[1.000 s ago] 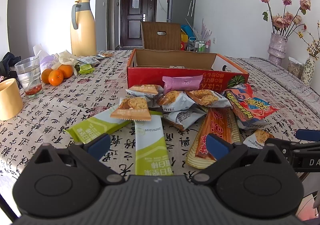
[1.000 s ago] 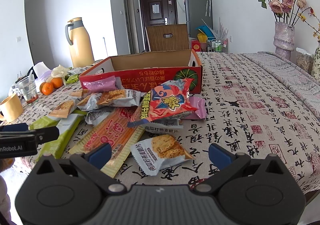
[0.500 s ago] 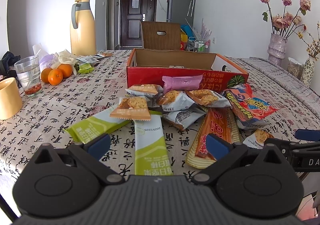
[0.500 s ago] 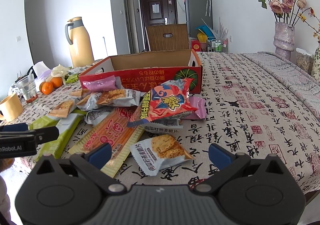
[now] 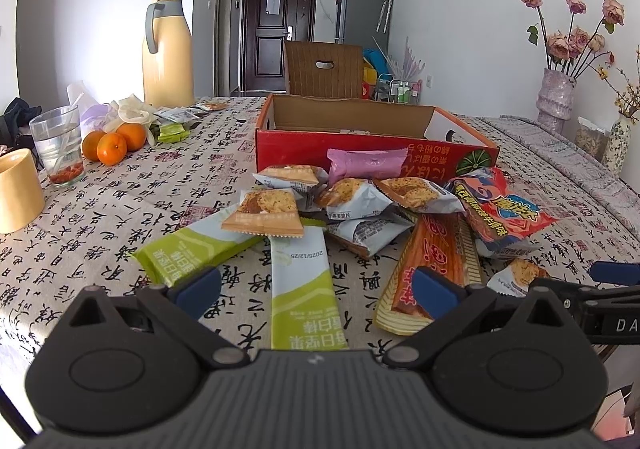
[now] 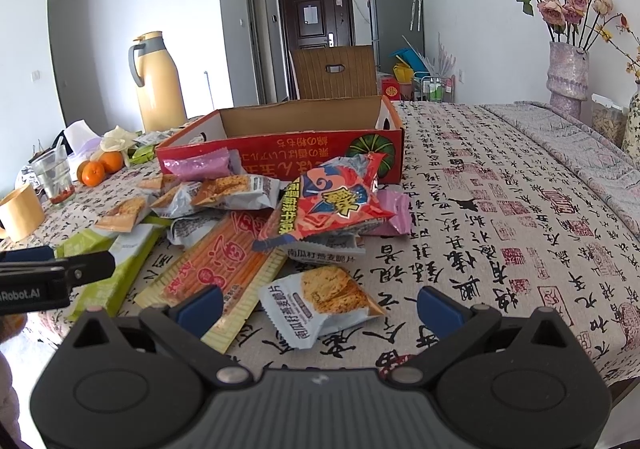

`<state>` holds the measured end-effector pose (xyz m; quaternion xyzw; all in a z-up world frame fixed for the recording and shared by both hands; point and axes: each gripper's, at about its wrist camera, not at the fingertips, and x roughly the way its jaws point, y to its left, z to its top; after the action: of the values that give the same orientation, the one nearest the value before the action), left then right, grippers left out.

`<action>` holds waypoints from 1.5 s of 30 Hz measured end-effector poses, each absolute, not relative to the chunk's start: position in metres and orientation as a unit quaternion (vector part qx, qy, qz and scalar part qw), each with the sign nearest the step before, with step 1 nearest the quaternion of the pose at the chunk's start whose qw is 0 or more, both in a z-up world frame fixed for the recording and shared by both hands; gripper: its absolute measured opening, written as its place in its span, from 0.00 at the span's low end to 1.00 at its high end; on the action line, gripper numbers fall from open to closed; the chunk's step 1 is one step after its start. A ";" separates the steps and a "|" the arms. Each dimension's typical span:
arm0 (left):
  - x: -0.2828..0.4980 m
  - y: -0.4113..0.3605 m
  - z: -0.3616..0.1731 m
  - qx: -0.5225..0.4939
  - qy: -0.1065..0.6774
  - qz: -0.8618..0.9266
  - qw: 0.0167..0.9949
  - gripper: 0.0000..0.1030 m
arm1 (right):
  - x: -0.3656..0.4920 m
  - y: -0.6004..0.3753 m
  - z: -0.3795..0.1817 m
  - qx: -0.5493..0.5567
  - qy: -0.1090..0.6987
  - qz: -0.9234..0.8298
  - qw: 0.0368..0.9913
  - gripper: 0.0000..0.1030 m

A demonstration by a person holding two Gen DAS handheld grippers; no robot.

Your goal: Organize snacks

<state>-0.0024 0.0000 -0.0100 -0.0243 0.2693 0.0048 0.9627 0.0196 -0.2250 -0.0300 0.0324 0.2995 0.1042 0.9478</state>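
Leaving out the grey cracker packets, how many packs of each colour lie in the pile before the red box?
Green stick packs: 2
Pink packets: 2
Red bag: 1
Long orange pack: 1
Total: 6

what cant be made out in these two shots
- Floor of the red cardboard box: both views, hidden by its front wall.
- Grey cookie packets under the red-and-blue chip bag: right wrist view, mostly covered by it.
- Near end of the green-and-white stick sachet: left wrist view, hidden by the left gripper, jaws open.
- Right gripper, jaws open: its body hides the table edge.
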 end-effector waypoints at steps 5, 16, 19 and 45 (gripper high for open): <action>-0.001 0.001 -0.012 -0.028 0.273 0.004 0.962 1.00 | 0.024 -0.225 -0.033 0.030 0.307 0.103 0.946 1.00; 0.008 0.010 -0.019 -0.038 0.285 0.012 0.958 1.00 | 0.049 -0.223 -0.052 0.013 0.335 0.117 0.935 0.81; 0.010 0.011 -0.021 -0.040 0.289 0.013 0.956 1.00 | 0.056 -0.221 -0.056 0.006 0.333 0.123 0.935 0.78; 0.018 0.012 -0.023 -0.048 0.306 0.026 0.950 1.00 | 0.037 -0.232 -0.045 0.002 0.287 0.128 0.949 0.43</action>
<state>0.0184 0.0123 -0.0234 -0.0476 0.3060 0.0262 0.9505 0.0367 -0.2324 -0.0455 0.0024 0.2874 0.1276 0.9493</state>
